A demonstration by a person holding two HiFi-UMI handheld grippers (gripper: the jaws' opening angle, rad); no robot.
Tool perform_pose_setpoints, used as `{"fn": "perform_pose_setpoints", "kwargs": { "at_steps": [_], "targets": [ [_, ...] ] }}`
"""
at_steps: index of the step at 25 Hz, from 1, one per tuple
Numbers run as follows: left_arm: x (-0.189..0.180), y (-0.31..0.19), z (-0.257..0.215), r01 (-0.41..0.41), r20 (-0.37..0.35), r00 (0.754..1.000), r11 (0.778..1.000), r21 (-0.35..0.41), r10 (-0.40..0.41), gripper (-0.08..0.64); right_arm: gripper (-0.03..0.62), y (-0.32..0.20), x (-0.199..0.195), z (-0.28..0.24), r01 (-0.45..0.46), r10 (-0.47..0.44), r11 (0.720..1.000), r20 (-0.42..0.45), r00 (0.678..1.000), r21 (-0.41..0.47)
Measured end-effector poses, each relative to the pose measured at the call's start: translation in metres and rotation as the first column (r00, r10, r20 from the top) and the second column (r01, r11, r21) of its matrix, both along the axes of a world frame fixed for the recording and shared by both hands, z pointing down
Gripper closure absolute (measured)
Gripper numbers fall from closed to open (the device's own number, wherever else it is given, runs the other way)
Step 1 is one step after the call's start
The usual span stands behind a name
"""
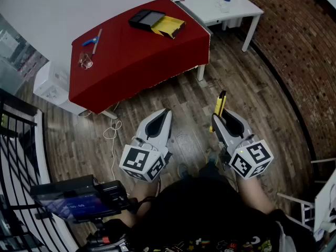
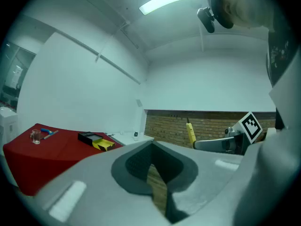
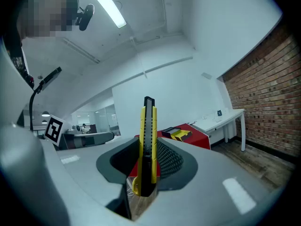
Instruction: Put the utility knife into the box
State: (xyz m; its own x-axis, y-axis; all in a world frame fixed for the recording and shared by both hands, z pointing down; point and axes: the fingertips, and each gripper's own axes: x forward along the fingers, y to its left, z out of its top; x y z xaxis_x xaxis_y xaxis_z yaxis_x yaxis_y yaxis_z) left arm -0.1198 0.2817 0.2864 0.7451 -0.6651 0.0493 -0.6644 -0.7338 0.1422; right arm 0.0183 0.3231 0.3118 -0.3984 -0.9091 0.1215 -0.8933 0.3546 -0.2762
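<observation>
Nearest, well short of the red-clothed table point(image 1: 131, 62): yellow-and-black plastic utility knife point(image 3: 147, 145) clamped upright in the right gripper point(image 1: 218, 119). Alongside, equally short of the table: left gripper point(image 1: 165, 114), pressed together on nothing. Farther, at the table's far end: open black rectangular box point(image 1: 146, 19), touching a yellow-and-black piece point(image 1: 169, 26). Pickup apparently done; carrying over to the table and lowering into the box left.

The slim yellow-and-black utility knife point(image 3: 148, 140) stands upright, clamped in the right tongs point(image 3: 146, 173). The open black box with a yellow part point(image 1: 152, 21) lies far off on the red-covered desk point(image 1: 131, 62).
</observation>
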Motion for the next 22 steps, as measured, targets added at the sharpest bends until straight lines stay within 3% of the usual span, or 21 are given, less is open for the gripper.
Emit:
{"fn": "perform_pose_setpoints", "kwargs": {
  "at_steps": [10,22],
  "targets": [
    [0.019,0.005,-0.003,-0.009,0.011,1.000,1.000,0.001,0.009,0.558,0.451,0.004,0.023,-0.003,-0.017,0.017,1.000,0.017,1.000,0.008],
    [0.116,-0.030,-0.002,0.043,0.044,0.998,0.999,-0.011,-0.043,0.558,0.451,-0.040,0.122,0.002,0.043,-0.043,0.999,0.052,0.998,-0.002]
  ]
}}
